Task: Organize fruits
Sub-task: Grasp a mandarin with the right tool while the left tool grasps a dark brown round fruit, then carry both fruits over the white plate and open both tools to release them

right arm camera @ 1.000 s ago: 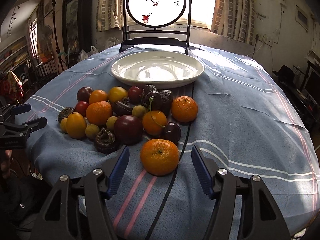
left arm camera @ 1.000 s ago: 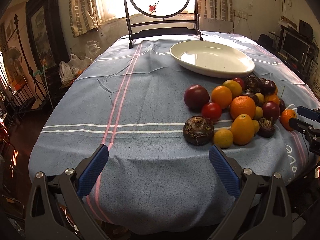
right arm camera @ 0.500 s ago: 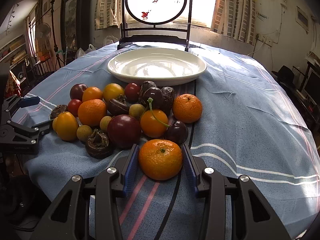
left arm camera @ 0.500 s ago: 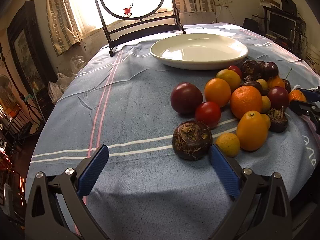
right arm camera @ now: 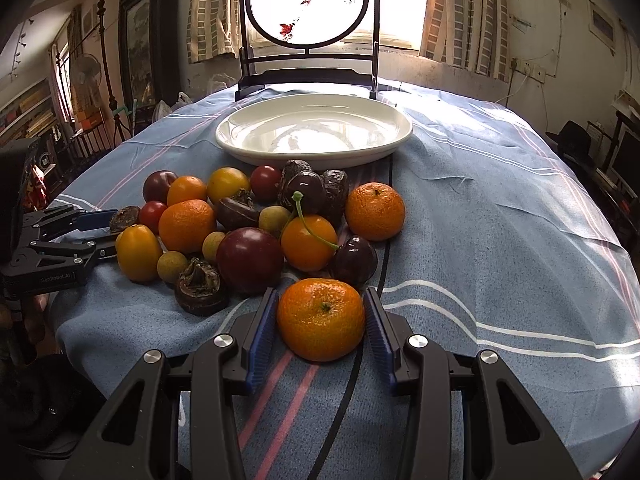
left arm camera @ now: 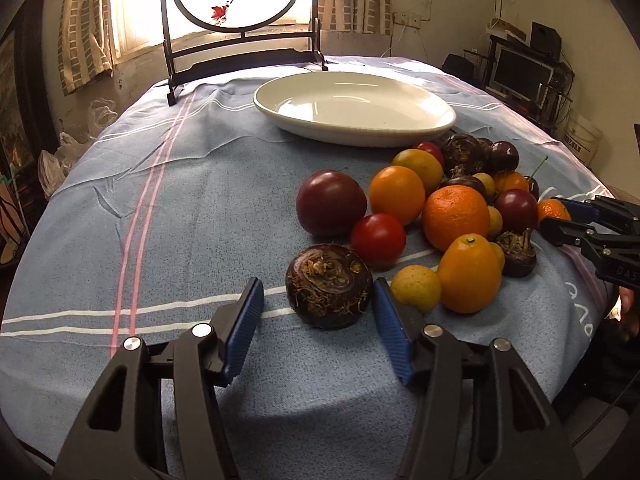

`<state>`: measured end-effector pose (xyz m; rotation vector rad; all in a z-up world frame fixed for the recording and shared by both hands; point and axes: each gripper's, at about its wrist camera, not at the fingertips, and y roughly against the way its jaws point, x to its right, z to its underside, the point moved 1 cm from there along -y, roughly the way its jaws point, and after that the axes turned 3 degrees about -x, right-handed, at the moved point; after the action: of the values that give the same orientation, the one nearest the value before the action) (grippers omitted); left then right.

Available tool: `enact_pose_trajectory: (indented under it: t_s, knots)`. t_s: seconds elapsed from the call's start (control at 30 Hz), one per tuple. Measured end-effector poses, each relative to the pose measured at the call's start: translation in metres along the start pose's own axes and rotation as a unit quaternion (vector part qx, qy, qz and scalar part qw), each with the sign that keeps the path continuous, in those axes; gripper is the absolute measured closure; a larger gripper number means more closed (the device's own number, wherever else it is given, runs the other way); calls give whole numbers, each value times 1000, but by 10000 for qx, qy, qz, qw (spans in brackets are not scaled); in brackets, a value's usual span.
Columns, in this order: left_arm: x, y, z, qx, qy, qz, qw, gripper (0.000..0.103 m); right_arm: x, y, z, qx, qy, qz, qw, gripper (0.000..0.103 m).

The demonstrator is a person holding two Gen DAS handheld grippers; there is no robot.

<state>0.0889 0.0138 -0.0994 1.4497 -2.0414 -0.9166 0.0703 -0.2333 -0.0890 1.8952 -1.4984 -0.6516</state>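
The left claw (right arm camera: pixel 105 233), seen from the right wrist view at the side of the fruit heap, bears small pale print on its black body that reads "GenRobot.AI". In the left wrist view the right claw (left arm camera: pixel 556 220), on the far side of that heap, shows the letters "DAS" before the picture's edge cuts them off. The blue tablecloth (left arm camera: pixel 576 308) just below that claw carries white script letters, too bent and partial to read.

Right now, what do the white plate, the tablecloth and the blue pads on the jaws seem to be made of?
White plate: likely glazed ceramic; glossy, mirrors the window.
Tablecloth: woven fabric, matte; creases and visible weave.
Blue pads: probably rubber or soft plastic; fine ribbing, dull sheen.
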Motion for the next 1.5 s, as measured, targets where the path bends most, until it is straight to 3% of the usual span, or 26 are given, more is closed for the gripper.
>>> enact_pose_trajectory:
  t_s: [0.1,0.3,0.57,0.7,0.83,0.97,1.1,1.23,1.37,1.47,1.5]
  knots:
    - [9,1,1,80,-184,-37,9998,61,0,0,0,-8,-36,-44,10000,59]
    - [11,8,3,79,-179,-60,9998,62,2,2,2,-20,-90,-131,9999,59]
    - [4,48,-2,471,13,-127,9988,62,11,21,-3,207,-306,-466,9982,60]
    - [8,63,-12,719,40,20,9974,62,17,33,-8,361,-324,-447,9978,60]
    - [10,57,-23,677,113,164,9975,62,26,31,-12,320,-409,-445,9977,60]
    - [11,43,-47,531,162,265,9981,62,37,36,-41,462,-395,-372,9975,59]
    - [9,15,-91,285,220,376,9986,62,46,27,-95,546,-307,-538,9966,59]
    - [10,-39,-141,-200,228,375,9988,61,48,-22,-147,120,-306,-722,9969,59]
    - [7,-89,-174,-654,304,424,9965,61,42,-83,-173,-362,-225,-623,9971,59]
    - [-1,-121,-194,-946,473,429,9935,61,39,-113,-188,-238,-186,-460,9985,59]
    - [-6,-129,-200,-1012,589,418,9922,60,41,-118,-193,-127,-212,-388,9989,53]
